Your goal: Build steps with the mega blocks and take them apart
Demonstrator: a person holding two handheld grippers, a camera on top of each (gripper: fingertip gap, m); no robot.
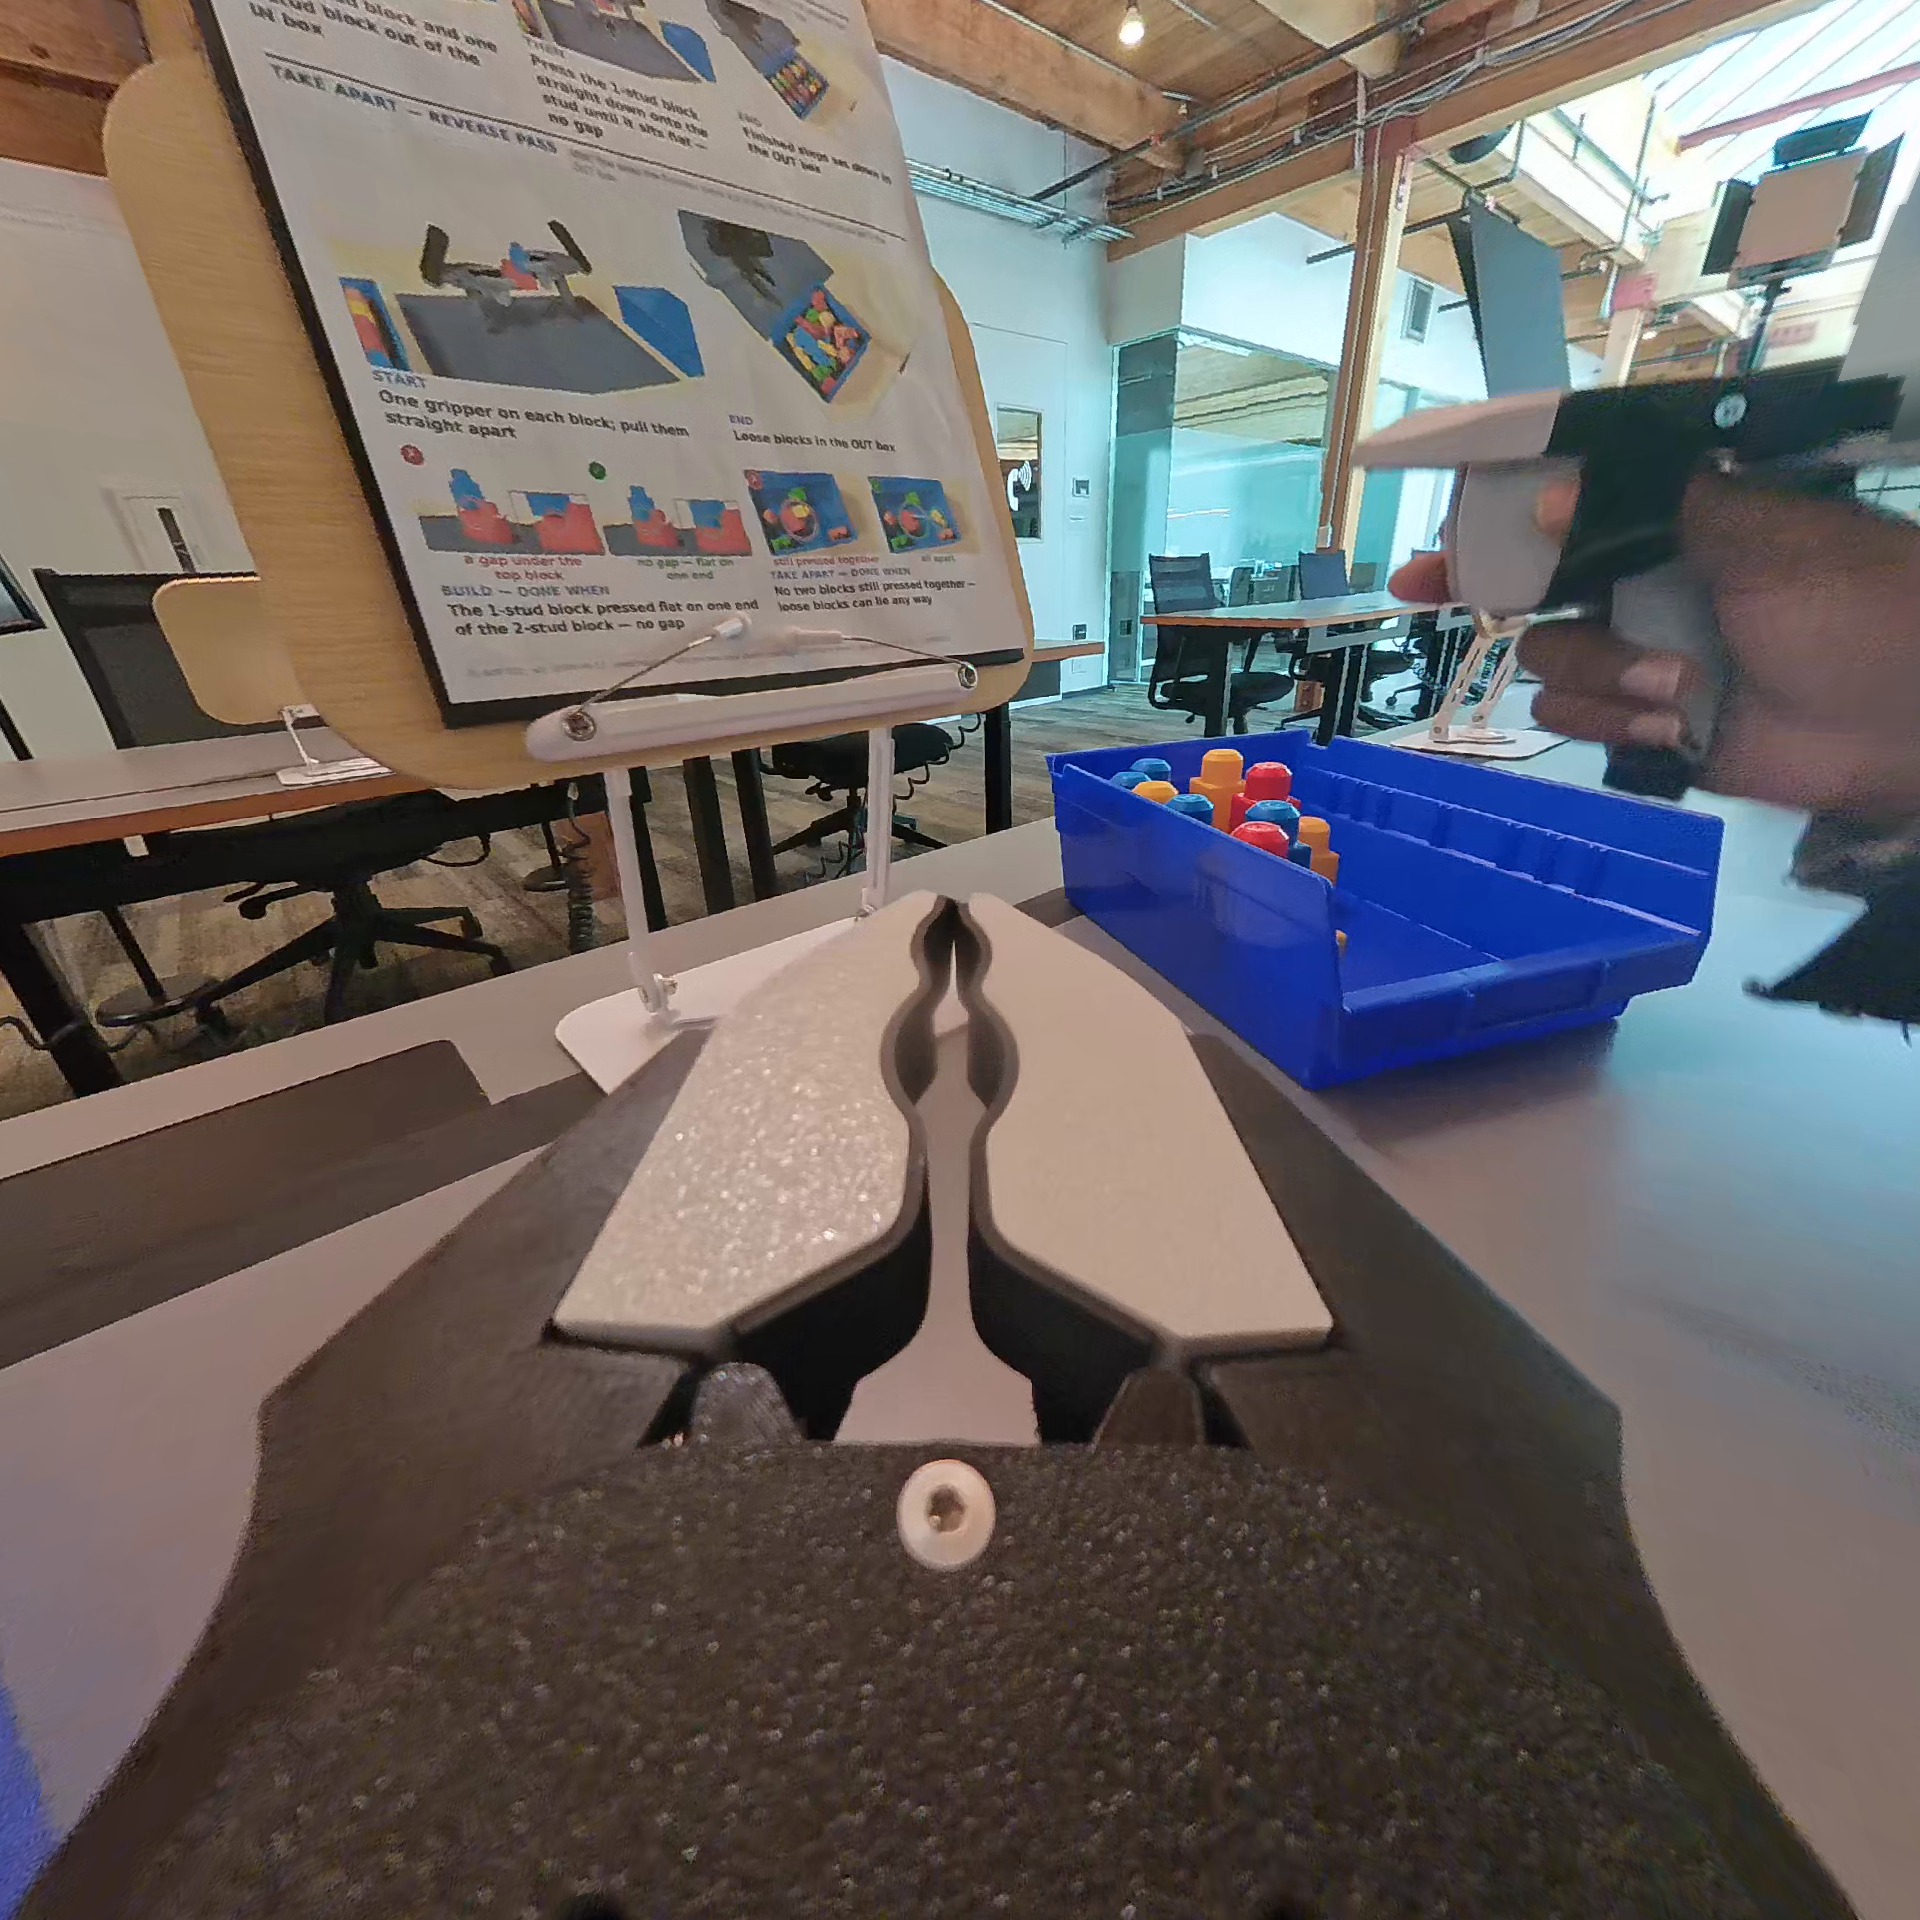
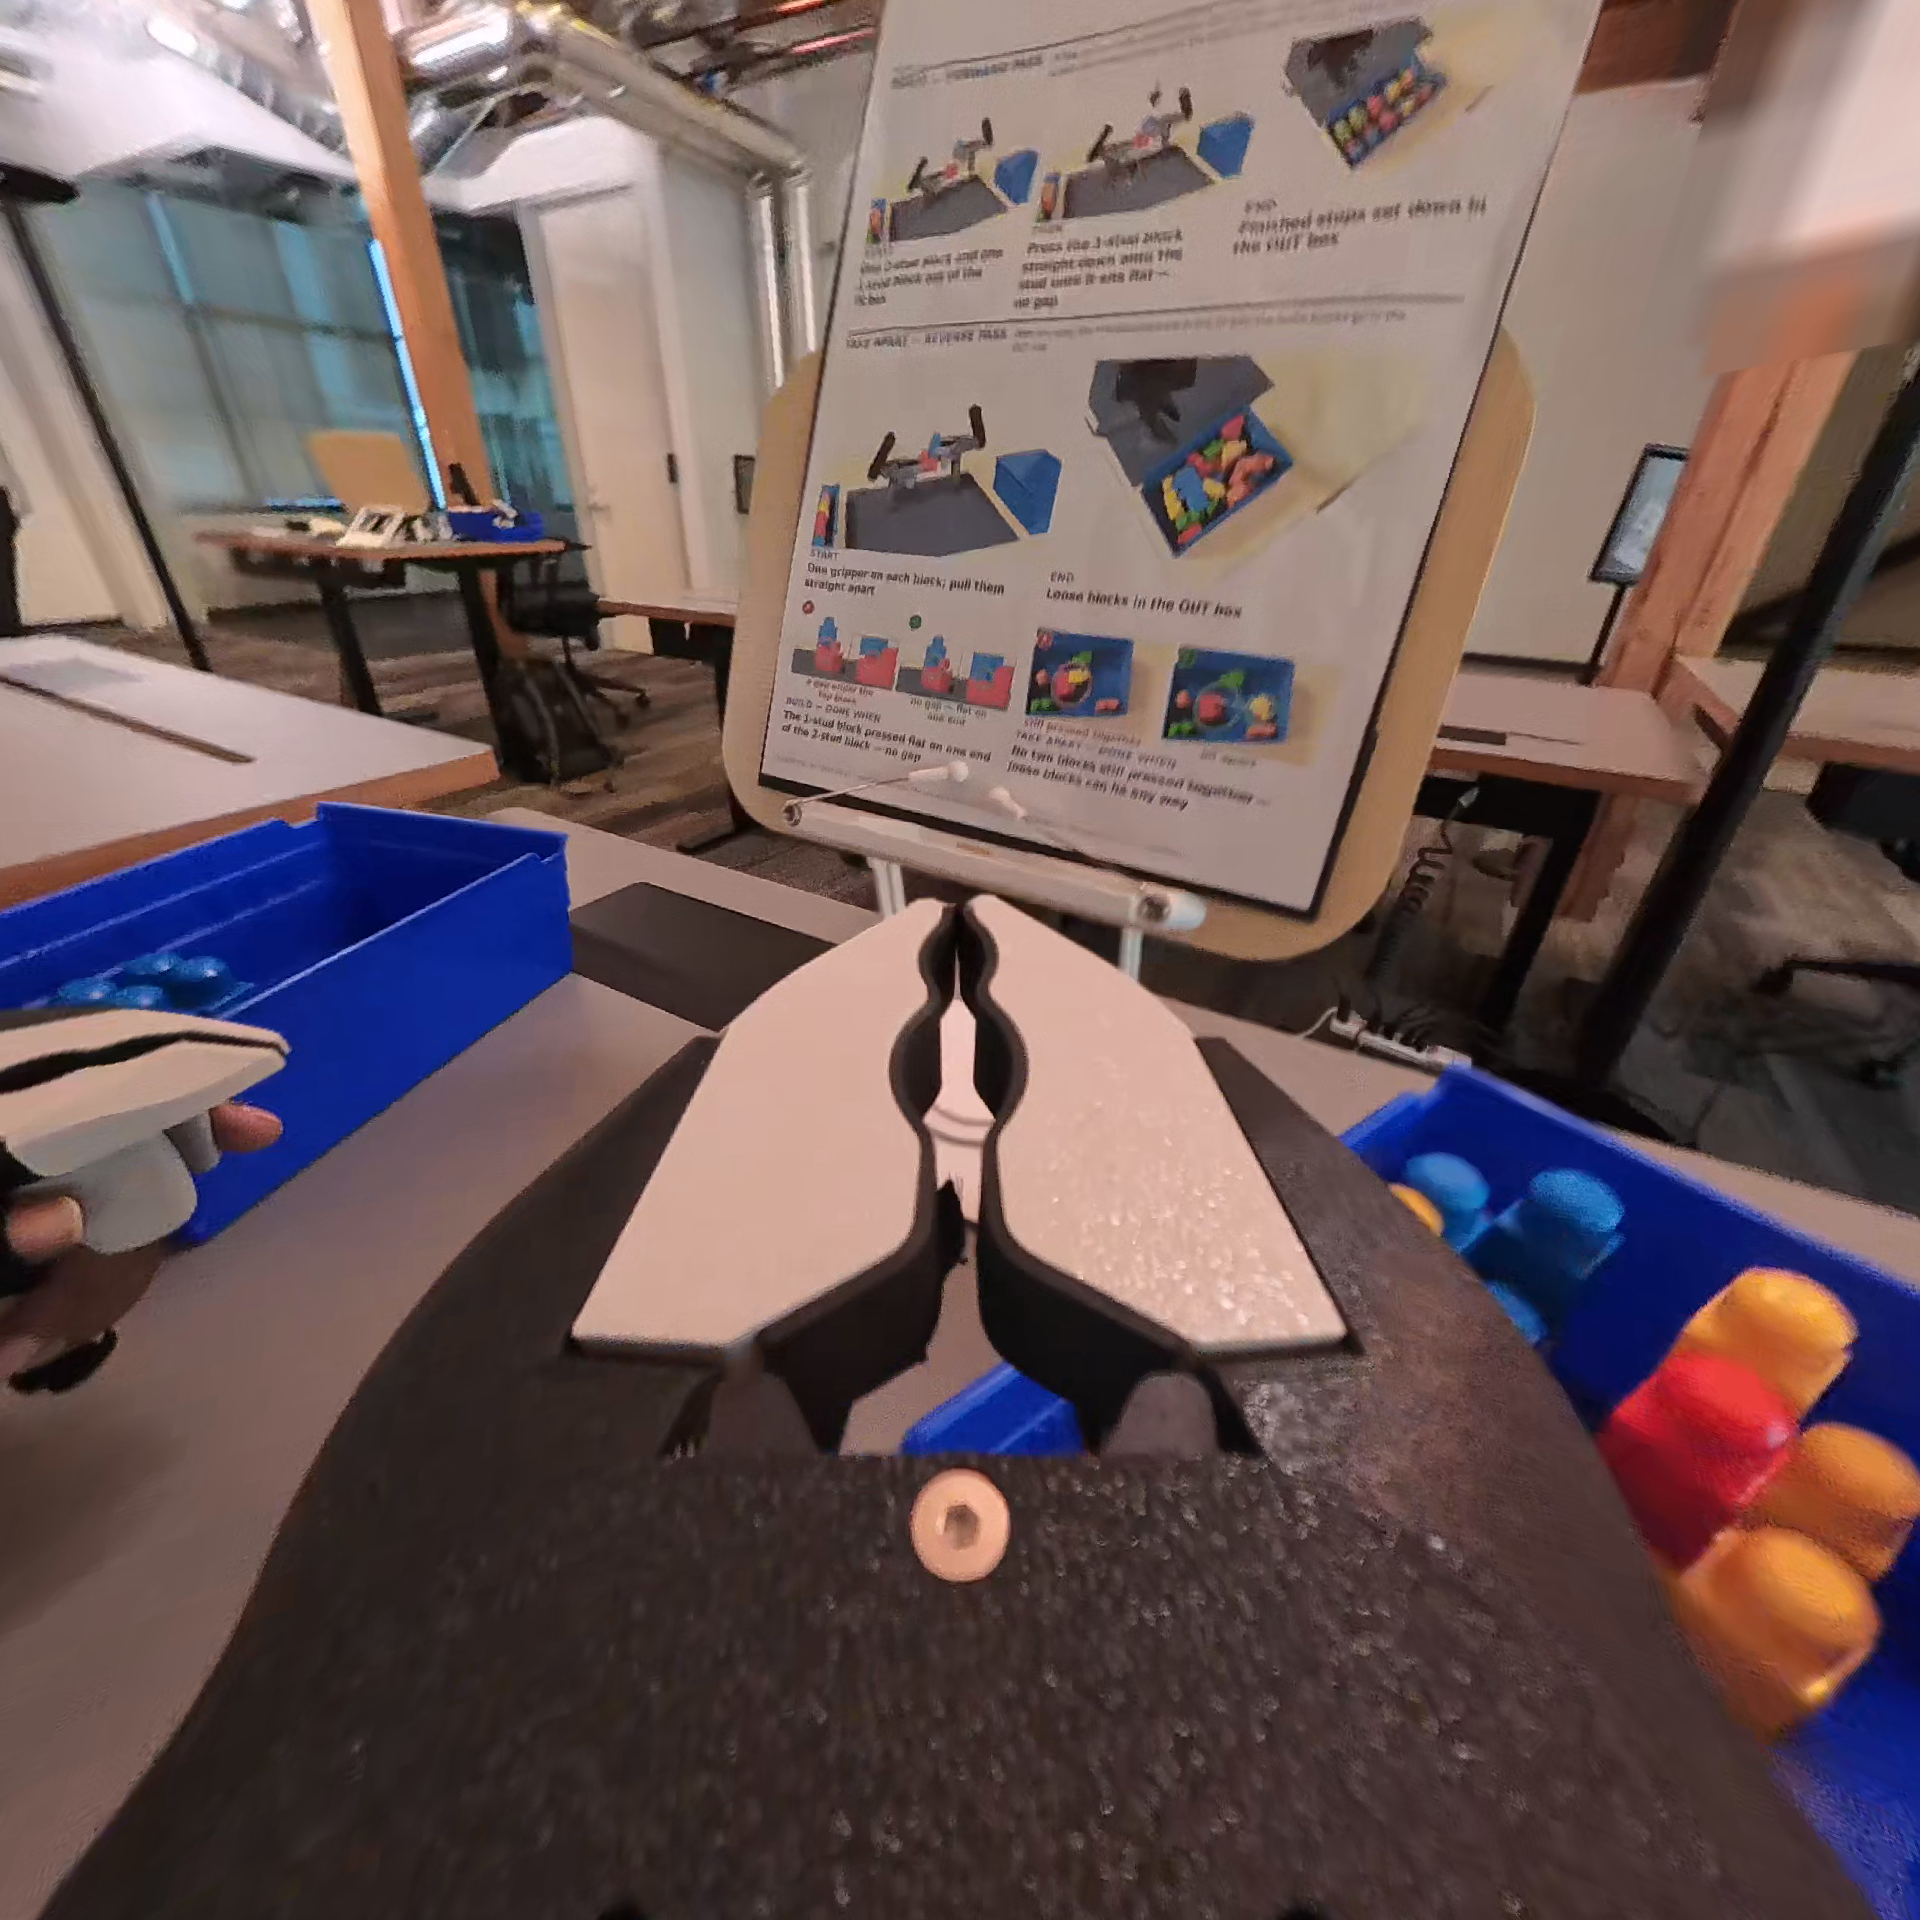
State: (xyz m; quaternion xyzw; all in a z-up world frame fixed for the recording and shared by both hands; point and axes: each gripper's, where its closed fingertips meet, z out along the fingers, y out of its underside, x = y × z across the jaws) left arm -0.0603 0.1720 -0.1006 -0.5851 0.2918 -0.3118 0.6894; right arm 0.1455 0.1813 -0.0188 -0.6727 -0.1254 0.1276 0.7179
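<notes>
My left gripper (image 1: 951,920) is shut with nothing between its pads, and it hovers over the dark mat (image 1: 208,1174). To its right stands a blue bin (image 1: 1455,997) holding several orange, red and blue mega blocks (image 1: 1252,800). My right gripper (image 2: 956,920) is also shut with nothing in it, above the table near that same bin (image 2: 1621,1174), whose blocks (image 2: 1714,1444) lie at the lower right. In the left wrist view the right gripper (image 1: 1371,452) shows blurred in a hand at the right. In the right wrist view the left gripper (image 2: 272,1044) shows at the left edge.
An instruction board on a white stand (image 1: 623,364) rises at the back of the table and also shows in the right wrist view (image 2: 1143,468). A second blue bin (image 2: 343,935) with blue blocks (image 2: 156,977) stands at the left. Office desks and chairs lie beyond. There is about 25 cm between the tips of the two grippers.
</notes>
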